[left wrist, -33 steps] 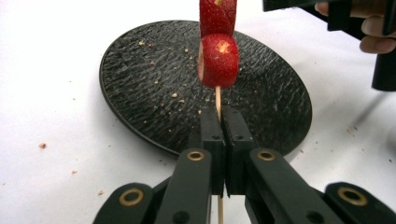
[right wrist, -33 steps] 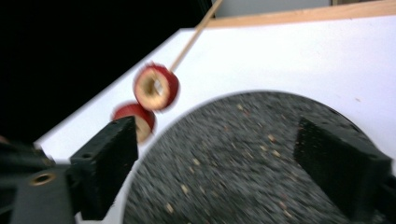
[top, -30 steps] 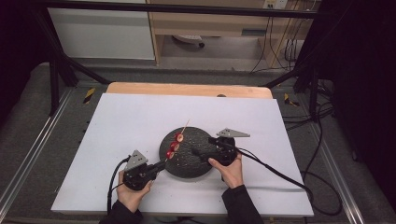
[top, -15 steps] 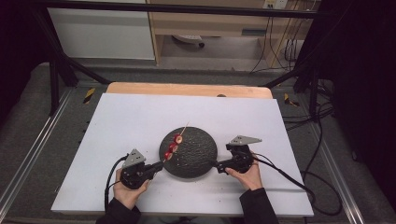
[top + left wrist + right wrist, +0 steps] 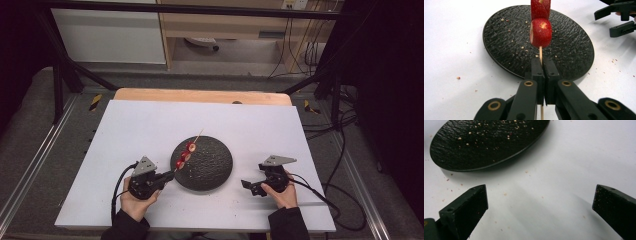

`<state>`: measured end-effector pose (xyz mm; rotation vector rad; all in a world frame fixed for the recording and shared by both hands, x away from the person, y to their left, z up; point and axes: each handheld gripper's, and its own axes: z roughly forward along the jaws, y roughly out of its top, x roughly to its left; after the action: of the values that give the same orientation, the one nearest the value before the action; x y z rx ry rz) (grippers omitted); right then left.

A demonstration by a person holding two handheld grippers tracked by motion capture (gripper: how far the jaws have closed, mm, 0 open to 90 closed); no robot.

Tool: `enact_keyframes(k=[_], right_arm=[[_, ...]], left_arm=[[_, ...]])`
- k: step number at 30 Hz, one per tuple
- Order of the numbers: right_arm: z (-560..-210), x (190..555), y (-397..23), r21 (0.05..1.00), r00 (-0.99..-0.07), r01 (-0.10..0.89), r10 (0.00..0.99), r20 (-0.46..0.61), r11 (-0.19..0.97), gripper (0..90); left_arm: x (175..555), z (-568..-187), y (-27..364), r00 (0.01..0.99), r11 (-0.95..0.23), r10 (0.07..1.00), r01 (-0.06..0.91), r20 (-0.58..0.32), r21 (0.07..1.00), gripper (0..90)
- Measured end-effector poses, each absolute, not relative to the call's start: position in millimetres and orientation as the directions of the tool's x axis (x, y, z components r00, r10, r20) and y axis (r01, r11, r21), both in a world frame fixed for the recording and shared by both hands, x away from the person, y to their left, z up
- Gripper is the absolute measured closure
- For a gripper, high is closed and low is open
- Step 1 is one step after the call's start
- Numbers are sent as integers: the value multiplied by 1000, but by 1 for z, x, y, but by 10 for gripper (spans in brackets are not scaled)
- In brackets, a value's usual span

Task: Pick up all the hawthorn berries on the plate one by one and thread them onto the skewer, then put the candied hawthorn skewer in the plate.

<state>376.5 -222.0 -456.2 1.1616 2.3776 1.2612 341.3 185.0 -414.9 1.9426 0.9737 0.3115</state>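
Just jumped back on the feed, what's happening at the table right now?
A person is working with a handheld tool in each hand. The left tool is shut on a wooden skewer threaded with strawberry pieces, holding it over the black round plate. The right tool is open with nothing between its jaws, low over the white table just to the right of the plate. Crumbs are scattered on the plate and the table.

Black tongs [image 5: 171, 177], brass screws, dark sleeves [image 5: 286, 223].

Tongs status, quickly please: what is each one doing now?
Left tongs: closed on the skewer of strawberries.
Right tongs: open, holding nothing.
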Motion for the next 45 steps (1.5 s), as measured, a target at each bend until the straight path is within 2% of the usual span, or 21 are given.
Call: enact_keyframes(k=[15,26,45], right_arm=[[-459,364,-250,782,-650,550,739,179,294,9],[-460,363,-250,780,-658,546,733,173,306,10],[-461,362,-251,782,-659,543,732,171,306,11]], left_arm=[[367,-387,165,682,-392,726,517,-90,761,883],[386,-394,149,674,-422,733,562,-98,711,883],[397,-409,136,643,-458,760,634,-95,623,883]])
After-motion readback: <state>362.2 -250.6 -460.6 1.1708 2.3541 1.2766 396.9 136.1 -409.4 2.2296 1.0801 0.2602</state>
